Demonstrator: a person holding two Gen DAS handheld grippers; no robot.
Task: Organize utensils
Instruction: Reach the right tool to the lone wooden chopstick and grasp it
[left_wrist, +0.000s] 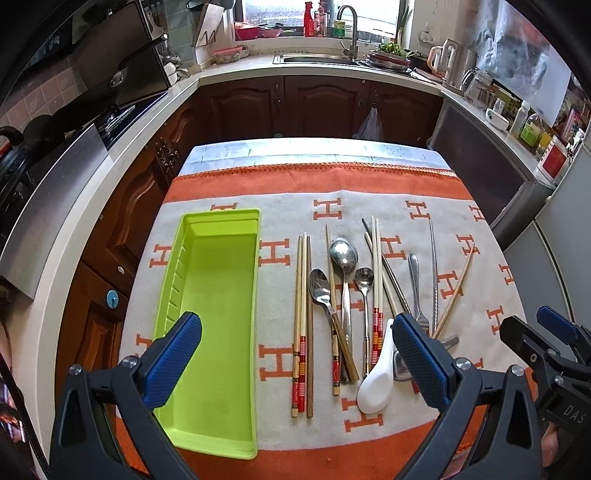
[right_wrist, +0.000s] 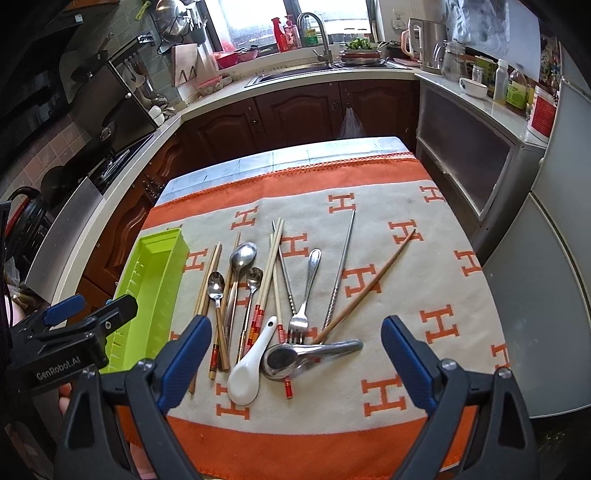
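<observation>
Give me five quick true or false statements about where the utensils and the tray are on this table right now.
1. The green tray is empty. True.
2. The white ceramic spoon lies in the tray. False: it lies on the cloth among the utensils.
3. The left hand-held gripper is open and holds nothing. True.
4. The fork stands upright in a cup. False: it lies flat on the cloth.
5. The right hand-held gripper is shut on a chopstick. False: it is open and holds nothing.

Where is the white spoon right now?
The white spoon lies near the cloth's front edge, in both views, between the chopsticks and the metal ladle.
</observation>
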